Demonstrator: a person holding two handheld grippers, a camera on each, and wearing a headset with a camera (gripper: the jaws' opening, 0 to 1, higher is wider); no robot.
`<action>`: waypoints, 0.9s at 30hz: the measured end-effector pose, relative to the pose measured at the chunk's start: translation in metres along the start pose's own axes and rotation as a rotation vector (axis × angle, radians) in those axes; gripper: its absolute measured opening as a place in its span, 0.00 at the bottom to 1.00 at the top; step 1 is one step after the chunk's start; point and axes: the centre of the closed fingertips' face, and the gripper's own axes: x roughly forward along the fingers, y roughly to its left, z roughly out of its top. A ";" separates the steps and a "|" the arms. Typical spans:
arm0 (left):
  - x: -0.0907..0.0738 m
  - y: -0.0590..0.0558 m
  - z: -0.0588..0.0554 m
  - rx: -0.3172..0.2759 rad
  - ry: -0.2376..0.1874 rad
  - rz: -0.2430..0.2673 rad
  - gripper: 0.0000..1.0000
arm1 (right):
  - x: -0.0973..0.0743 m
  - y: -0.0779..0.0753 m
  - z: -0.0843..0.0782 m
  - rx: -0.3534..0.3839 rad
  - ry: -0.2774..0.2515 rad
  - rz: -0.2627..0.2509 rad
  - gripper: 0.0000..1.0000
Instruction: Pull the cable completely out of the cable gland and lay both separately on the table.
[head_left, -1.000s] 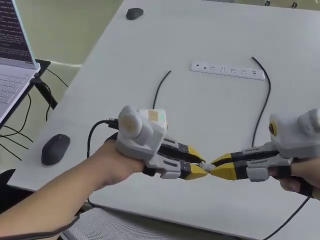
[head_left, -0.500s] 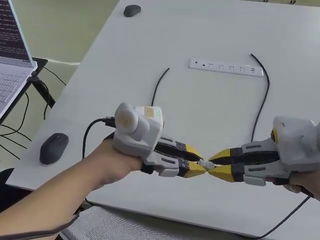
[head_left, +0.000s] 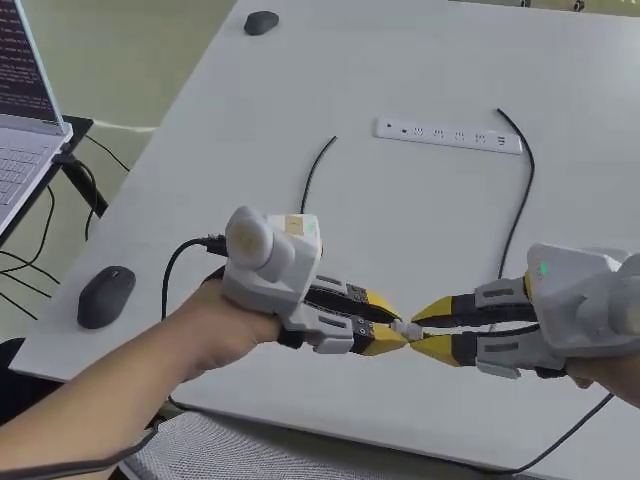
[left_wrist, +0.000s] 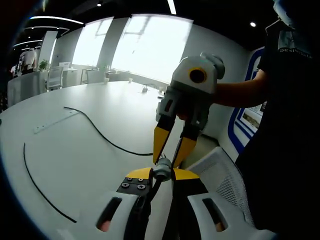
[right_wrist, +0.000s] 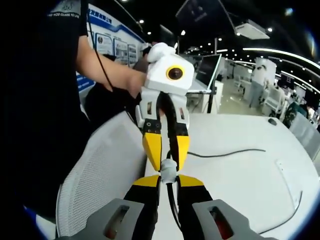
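Left gripper (head_left: 397, 330): jaws pinched on cable gland (head_left: 406, 328), above the table's (head_left: 300, 100) near edge.
Right gripper (head_left: 419, 332): tip-to-tip opposite, clamped on cable (right_wrist: 172, 200) beside cable gland.

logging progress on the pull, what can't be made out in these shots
Whether the thin black cable is out of the small white cable gland: head view, too small, crowded by the yellow tips of the left gripper and right gripper.
The cable's far end: right gripper view, it vanishes down between that gripper's own jaws.
Silver laptop: head view, cut off by the left edge.
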 end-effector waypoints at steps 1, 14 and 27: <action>0.000 0.000 0.000 0.001 -0.001 0.000 0.15 | 0.000 0.000 0.000 0.003 -0.001 -0.001 0.08; -0.003 0.002 0.006 0.026 -0.014 0.006 0.15 | -0.009 -0.006 0.010 0.057 -0.047 -0.065 0.12; -0.006 0.007 0.023 0.062 -0.044 0.052 0.15 | -0.038 -0.023 -0.002 0.011 0.114 -0.386 0.18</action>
